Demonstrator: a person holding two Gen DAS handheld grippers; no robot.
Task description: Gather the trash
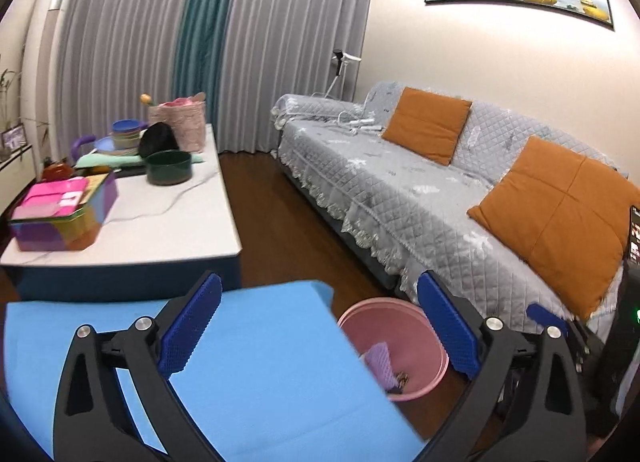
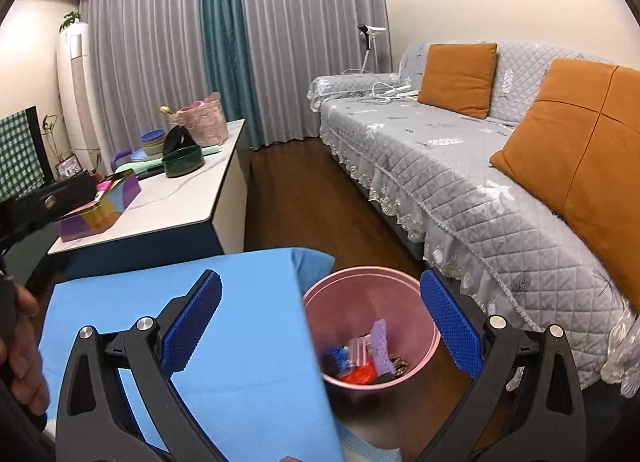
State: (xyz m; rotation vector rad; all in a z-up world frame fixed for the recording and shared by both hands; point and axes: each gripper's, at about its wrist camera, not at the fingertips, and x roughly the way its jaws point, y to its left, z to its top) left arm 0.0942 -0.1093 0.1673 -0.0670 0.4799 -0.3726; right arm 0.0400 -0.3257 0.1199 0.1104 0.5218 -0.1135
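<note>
Nearest each camera stand the black arms and blue ribbed pads of the tools themselves: the left gripper [image 1: 320,326] and the right gripper [image 2: 320,326] both have their jaws spread as wide as they go, with nothing pinched between the pads, so neither has hold of anything. Under them lies a blue mat [image 1: 248,374] covering a low worktop, bare where it shows, which suggests the scraps have been cleared off it. Just beside the mat's right edge, on the dark wooden floor [image 1: 288,230], stands the pink bin [image 2: 424,342], set close so that a scrap can be carried over the edge and let fall. The trash [image 2: 368,358] sits in the bin's bottom: a lilac perforated piece, something red, something blue and a few pale sticks, seen best from the right wrist; the left wrist view shows only the lilac piece [image 1: 382,362], the mat hiding the rest. Judging from the wide, empty jaws above a filled bin, the dropping looks done. In the right wrist view a hand [image 2: 24,346] grips a dark handle at the left edge. Farther off, a white table [image 1: 176,214] carries a colourful box [image 1: 64,218], a dark green bowl [image 1: 168,167] and a pink basket [image 1: 180,122], stacked tidily and not obviously rubbish, beside a sofa [image 1: 400,198] with orange cushions
</note>
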